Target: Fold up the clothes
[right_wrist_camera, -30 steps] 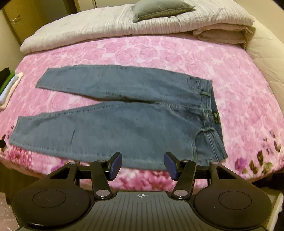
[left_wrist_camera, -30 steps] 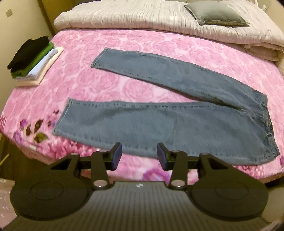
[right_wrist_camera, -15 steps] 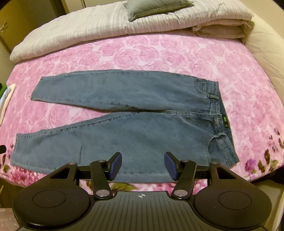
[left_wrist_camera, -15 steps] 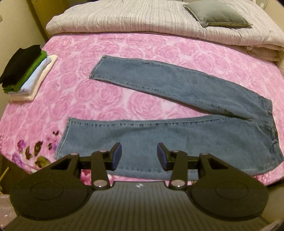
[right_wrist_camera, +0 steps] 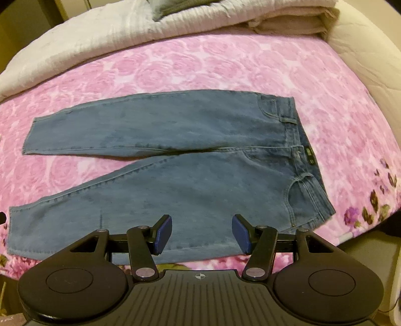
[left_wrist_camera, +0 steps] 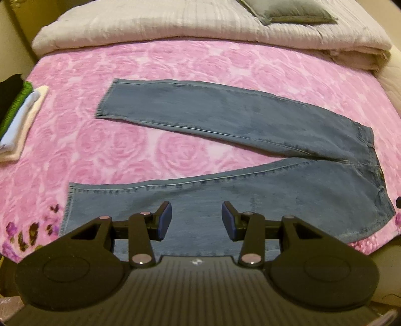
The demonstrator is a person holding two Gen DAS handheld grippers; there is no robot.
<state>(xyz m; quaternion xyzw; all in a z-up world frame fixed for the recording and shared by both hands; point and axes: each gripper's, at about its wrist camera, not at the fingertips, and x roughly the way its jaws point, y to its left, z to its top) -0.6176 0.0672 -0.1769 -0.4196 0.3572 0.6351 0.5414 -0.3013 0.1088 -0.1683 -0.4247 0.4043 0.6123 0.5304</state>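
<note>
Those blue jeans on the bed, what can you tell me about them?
The jeans are faded blue denim, lying flat and unfolded on the pink rose bedspread. The two legs spread apart in a V, hems to the left, waistband with belt loops and pockets to the right. The near leg lies along the bed's front edge. Nothing grips them; only the bedspread touches them.

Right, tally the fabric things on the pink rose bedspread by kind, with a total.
Blue denim jeans, spread flat, legs apart: 1
Folded garments in the stack at the left edge, black, green, light blue, cream: 4
Grey square pillow: 1
Folded pale ribbed quilt: 1
Total: 7
</note>
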